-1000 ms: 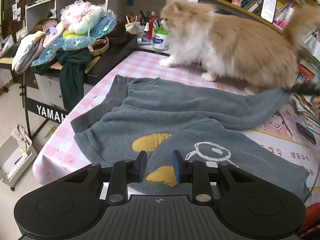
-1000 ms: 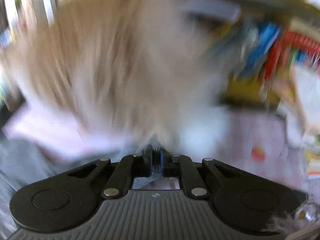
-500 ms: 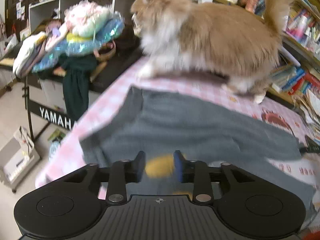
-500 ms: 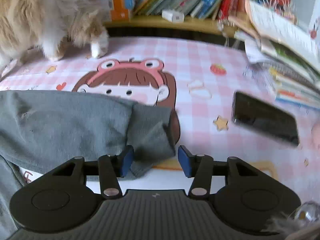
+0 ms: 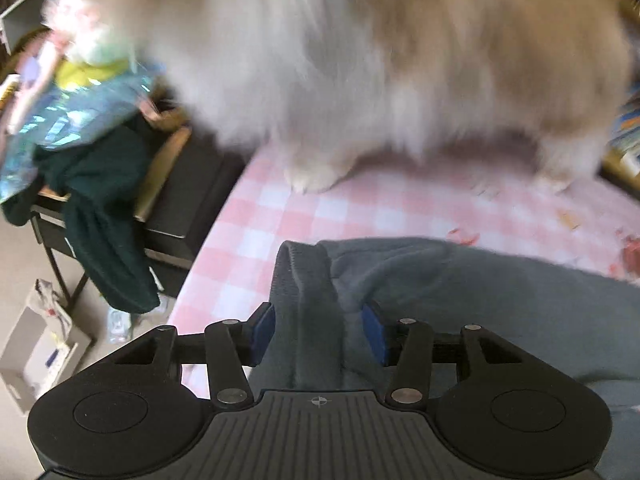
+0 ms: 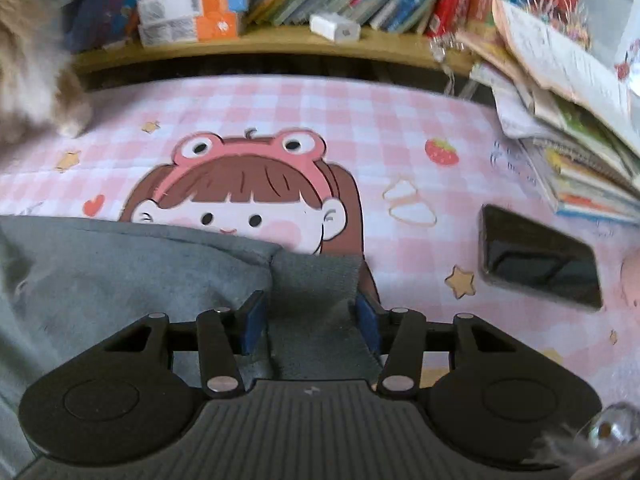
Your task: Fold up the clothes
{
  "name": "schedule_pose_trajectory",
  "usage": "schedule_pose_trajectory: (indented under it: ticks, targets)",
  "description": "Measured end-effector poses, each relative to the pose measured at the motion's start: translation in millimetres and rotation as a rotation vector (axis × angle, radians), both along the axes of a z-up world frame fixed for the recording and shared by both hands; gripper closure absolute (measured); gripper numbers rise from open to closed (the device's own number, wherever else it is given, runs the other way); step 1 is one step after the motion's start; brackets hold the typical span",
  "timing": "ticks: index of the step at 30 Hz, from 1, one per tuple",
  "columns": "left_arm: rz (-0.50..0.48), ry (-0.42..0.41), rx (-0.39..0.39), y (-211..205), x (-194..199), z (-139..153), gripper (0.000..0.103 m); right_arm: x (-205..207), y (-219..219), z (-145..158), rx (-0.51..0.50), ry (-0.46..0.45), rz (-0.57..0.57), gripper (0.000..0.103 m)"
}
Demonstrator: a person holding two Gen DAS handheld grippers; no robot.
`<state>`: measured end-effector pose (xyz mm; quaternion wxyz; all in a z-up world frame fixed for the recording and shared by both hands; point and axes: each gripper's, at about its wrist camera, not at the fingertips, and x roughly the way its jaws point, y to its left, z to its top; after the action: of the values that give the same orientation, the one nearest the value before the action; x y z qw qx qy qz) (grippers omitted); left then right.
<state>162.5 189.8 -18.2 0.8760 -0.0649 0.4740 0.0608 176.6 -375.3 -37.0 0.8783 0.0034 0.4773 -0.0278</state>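
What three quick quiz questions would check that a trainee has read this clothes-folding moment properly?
1. True or false: the cat is standing on the grey sweater.
2. What lies between the pads of the right tongs? A) the phone B) a sleeve cuff C) nothing
3. Fill in: the tablecloth has a pink and white ____ pattern.

Key
1. False: its paws are on the tablecloth, beyond the sweater.
2. B
3. Checked
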Motion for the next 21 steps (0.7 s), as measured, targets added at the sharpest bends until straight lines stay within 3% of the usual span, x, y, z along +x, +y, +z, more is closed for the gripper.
schedule_pose_trajectory:
  ticks: [1, 3, 4, 5, 7, 8, 10, 13, 16, 21]
  targets:
    - [-0.007, 0.014, -0.006, 0.5, 7.1, -6.3, 0.059, 1.9, -0.3, -2.7, 0.011, 0.008, -0.014, 0.054]
    - [-0.028, -0.006, -0.068, 2.7, 13.7, -9.9, 0.101, 1.3, -1.0, -4.1, 0.050, 0.001, -0.034, 0.066]
    - [-0.035, -0.032, -0.079, 3.4, 14.4, -5.5, 0.102, -0.1, 0.0, -2.7, 0.065, -0.009, -0.028, 0.079]
    - [-0.048, -0.082, -0.078, 5.0, 12.7, 3.3, 0.102, -1.4, 1.8, -0.5, 0.060, -0.021, -0.024, 0.098]
    - [-0.019, -0.250, -0.106, 15.1, 3.2, 27.9, 0.102, -5.0, 5.2, 12.1, -0.041, -0.106, -0.048, 0.099]
    - [0.004, -0.315, -0.131, 21.7, -0.3, 37.5, 0.102, -8.0, 1.2, 20.3, -0.027, -0.175, -0.075, 0.099]
    - [0.027, -0.331, -0.168, 32.8, 2.8, 41.2, 0.101, -8.6, -8.8, 27.6, 0.055, -0.236, -0.146, 0.099]
    - [-0.003, -0.191, -0.078, 29.9, 15.8, 21.9, 0.093, 1.3, -9.3, 16.7, 0.068, -0.170, -0.178, 0.098]
    - [-0.042, -0.068, -0.016, 24.6, 16.1, 5.4, 0.087, -3.1, -2.4, 8.9, 0.026, -0.113, -0.177, 0.086]
    - [-0.064, -0.143, -0.017, 18.8, -57.5, 21.8, 0.053, -73.2, 8.2, 24.3, -0.074, -0.090, -0.018, 0.060]
